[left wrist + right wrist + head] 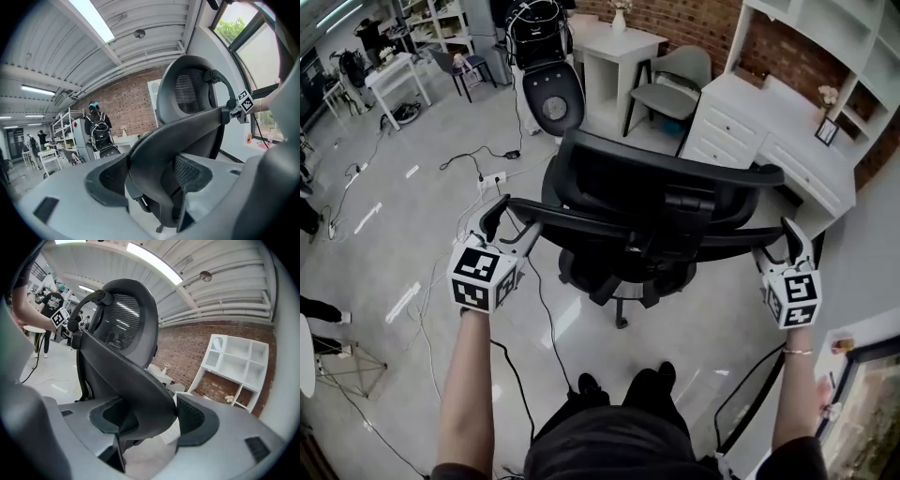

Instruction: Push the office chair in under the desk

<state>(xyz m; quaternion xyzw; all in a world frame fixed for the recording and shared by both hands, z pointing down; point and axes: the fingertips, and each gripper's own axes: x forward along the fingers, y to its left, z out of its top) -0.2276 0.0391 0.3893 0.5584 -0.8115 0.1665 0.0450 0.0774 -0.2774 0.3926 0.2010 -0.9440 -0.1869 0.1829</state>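
A black mesh-backed office chair (647, 202) stands in front of me with its back toward me. My left gripper (499, 220) is shut on the left end of the curved back frame (187, 126), which fills the gap between its pads. At the frame's right end my right gripper (789, 242) is closed the same way, with the bar (126, 376) wedged between both pads. The white desk (769, 141) with drawers and a shelf unit lies beyond the chair at the upper right. The chair's seat and wheeled base are mostly hidden under the backrest.
A grey-green chair (675, 84) sits at a small white table (619, 47) behind the office chair. A black machine (551, 89) stands to the left of it. Cables and a power strip (492, 178) trail over the floor at left. A brick wall (694, 19) runs along the back.
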